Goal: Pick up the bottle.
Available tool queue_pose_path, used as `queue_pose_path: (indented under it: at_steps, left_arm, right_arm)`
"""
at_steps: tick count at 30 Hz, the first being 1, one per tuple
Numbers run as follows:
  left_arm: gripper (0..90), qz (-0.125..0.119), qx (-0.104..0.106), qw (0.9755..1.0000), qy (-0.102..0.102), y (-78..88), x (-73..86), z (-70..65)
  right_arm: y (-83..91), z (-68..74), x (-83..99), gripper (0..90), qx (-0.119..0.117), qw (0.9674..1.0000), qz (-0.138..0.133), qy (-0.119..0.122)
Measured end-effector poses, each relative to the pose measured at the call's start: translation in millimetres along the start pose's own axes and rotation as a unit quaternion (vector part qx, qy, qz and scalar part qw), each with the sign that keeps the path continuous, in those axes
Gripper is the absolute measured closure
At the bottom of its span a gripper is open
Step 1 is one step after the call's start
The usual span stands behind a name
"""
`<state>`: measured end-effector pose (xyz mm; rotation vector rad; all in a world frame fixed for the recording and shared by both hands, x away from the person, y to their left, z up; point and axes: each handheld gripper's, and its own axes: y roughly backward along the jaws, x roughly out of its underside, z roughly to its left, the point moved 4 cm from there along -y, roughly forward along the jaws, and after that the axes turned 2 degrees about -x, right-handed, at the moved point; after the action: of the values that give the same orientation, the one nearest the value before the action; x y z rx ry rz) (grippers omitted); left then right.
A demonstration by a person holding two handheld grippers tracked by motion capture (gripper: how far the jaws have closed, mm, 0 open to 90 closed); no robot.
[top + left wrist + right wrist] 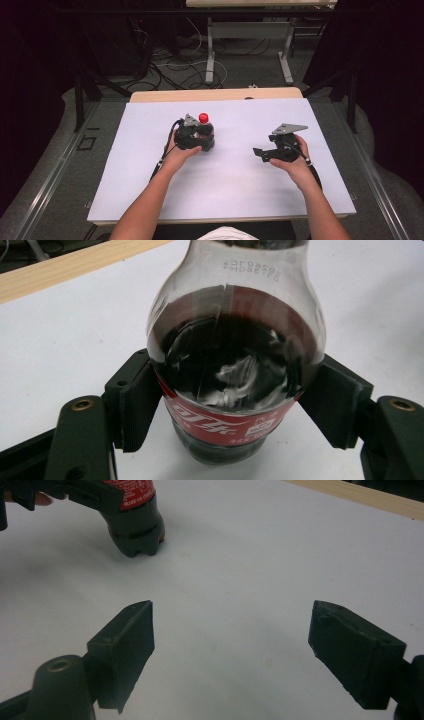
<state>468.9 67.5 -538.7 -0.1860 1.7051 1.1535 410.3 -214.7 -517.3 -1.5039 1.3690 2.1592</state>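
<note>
Two jaws of left gripper (201, 136) squeezing cola bottle (235, 360), probably upright on counter (240, 175); right gripper (230, 650) wide open, empty, off to bottle's side.

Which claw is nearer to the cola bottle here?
Left. The left claw is shut on the cola bottle, pads on both sides. The right claw hangs open, well off to its side.

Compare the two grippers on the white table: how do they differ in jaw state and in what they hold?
The left gripper has its jaws pressed on the cola bottle; the right gripper has its jaws wide apart with nothing between them. The left gripper is at the table's middle; the right gripper sits off to the right, away from the bottle. Both have black jaws and are hand-held.
</note>
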Motion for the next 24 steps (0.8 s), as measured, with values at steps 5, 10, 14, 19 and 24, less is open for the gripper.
queue_pose_path:
  at_steps: [5, 10, 14, 19, 24]
  left_arm:
    - [29.9, -0.002, -0.002, 1.0000, -0.004, 0.0, 0.4, -1.1]
    - [30.0, -0.001, -0.005, 1.0000, -0.006, 0.1, 0.2, -1.4]
    - [30.1, -0.003, -0.003, 1.0000, -0.004, 0.2, 0.3, -1.4]
    - [30.2, 0.000, -0.002, 1.0000, -0.004, 1.8, 0.1, -2.2]
    - [30.2, -0.002, 0.007, 1.0000, -0.006, 9.7, -2.0, -6.8]
  right_arm:
    - [0.1, 1.3, 0.5, 18.6, -0.004, 1.0000, 0.003, 0.003]
    - [0.1, 2.5, -0.3, 19.4, -0.003, 1.0000, -0.006, 0.003]
    - [0.9, 3.4, -0.7, 19.9, 0.000, 0.9999, -0.010, 0.010]
    - [0.9, 4.3, -0.1, 20.0, 0.000, 0.9999, -0.009, 0.007]
    - [2.4, 4.6, -0.9, 21.7, 0.003, 0.9999, -0.015, 0.006]
